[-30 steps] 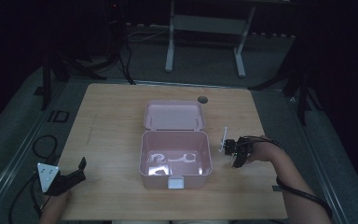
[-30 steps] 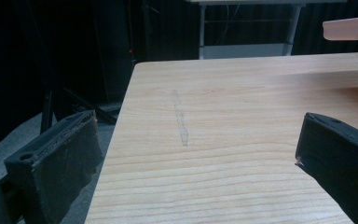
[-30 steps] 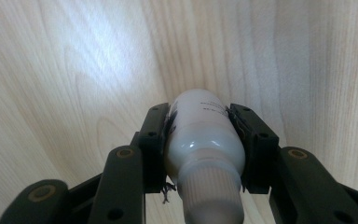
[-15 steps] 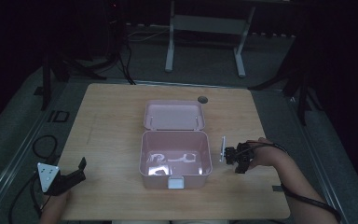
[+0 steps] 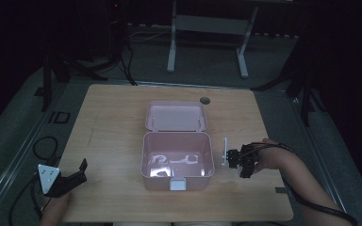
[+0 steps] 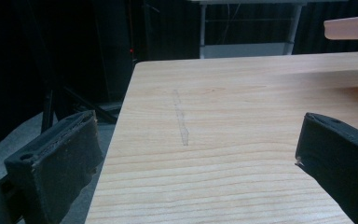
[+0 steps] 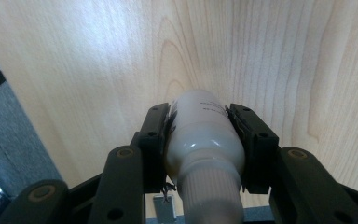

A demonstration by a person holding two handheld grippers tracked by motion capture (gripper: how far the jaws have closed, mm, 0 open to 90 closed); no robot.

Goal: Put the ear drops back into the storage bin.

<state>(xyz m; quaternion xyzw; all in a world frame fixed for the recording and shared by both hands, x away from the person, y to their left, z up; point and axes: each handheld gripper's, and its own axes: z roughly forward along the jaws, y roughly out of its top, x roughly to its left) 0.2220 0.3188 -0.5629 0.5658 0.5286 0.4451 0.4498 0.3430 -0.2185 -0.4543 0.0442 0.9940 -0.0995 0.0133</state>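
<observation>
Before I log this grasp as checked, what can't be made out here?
- White bottle, right gripper view: label print too small; cap end cut off by the bottom edge.
- Pink box, high view: pale contents blurred, unidentifiable.
- Box lid, left gripper view: cut off by the right edge.

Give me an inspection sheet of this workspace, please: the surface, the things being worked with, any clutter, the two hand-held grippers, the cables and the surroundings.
Surface: light wooden table, with a round hole near its far edge.
Job's things: small white bottle clamped between the right gripper's jaws; pink box mid-table, open, its lid lying back behind it; pale items inside, too dim to identify.
Clutter: nothing seen.
Grippers: right gripper shut on the bottle, just right of the box. Left gripper open, holding nothing, at the table's near left corner.
Cables: one loops on the floor left of the table; one runs along the right forearm.
Surroundings: dark room, grey floor, white frame beyond the table.
</observation>
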